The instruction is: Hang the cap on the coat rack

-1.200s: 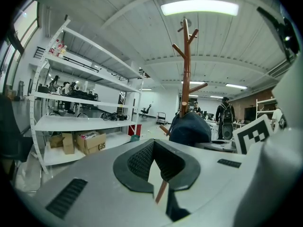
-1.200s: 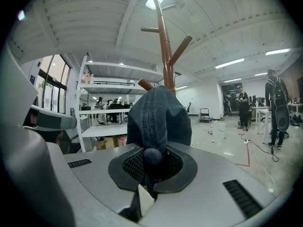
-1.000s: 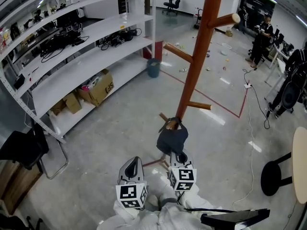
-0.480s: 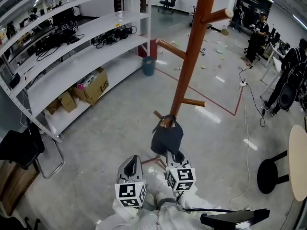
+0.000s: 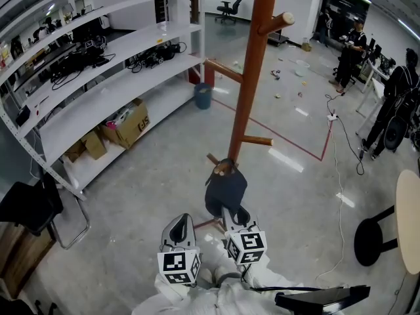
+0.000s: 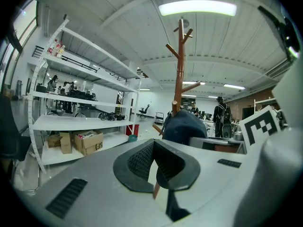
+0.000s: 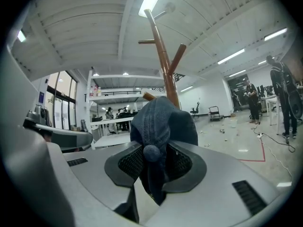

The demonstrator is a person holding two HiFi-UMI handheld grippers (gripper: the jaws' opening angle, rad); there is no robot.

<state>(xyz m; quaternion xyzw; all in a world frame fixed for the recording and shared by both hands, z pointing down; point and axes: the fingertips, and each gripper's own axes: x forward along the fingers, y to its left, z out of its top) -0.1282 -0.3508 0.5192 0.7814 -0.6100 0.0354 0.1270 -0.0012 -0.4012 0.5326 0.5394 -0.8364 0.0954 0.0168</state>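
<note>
The dark blue cap [image 5: 225, 190] hangs on a low peg [image 5: 224, 169] of the brown wooden coat rack [image 5: 252, 64]. My right gripper [image 5: 235, 214] is at the cap's lower edge. In the right gripper view the cap [image 7: 161, 126] droops between the jaws of the right gripper [image 7: 154, 162], which are opening, and its fabric still lies in the gap. My left gripper [image 5: 178, 227] hangs beside it to the left, shut and holding nothing. From the left gripper [image 6: 152, 146] view the cap [image 6: 184, 126] and the rack [image 6: 179, 70] stand ahead to the right.
White shelving [image 5: 98, 77] with cables and cardboard boxes [image 5: 128, 123] runs along the left. A blue bin [image 5: 202, 96] stands behind the rack. A black chair [image 5: 33, 205] is at the left, a stool [image 5: 374, 241] and round table [image 5: 411, 222] at the right. People [image 5: 400, 97] stand far right.
The head view has swung so the rack and cap sit a little further left. The cap stays on the low peg with the right gripper at its edge. The left gripper has not moved.
</note>
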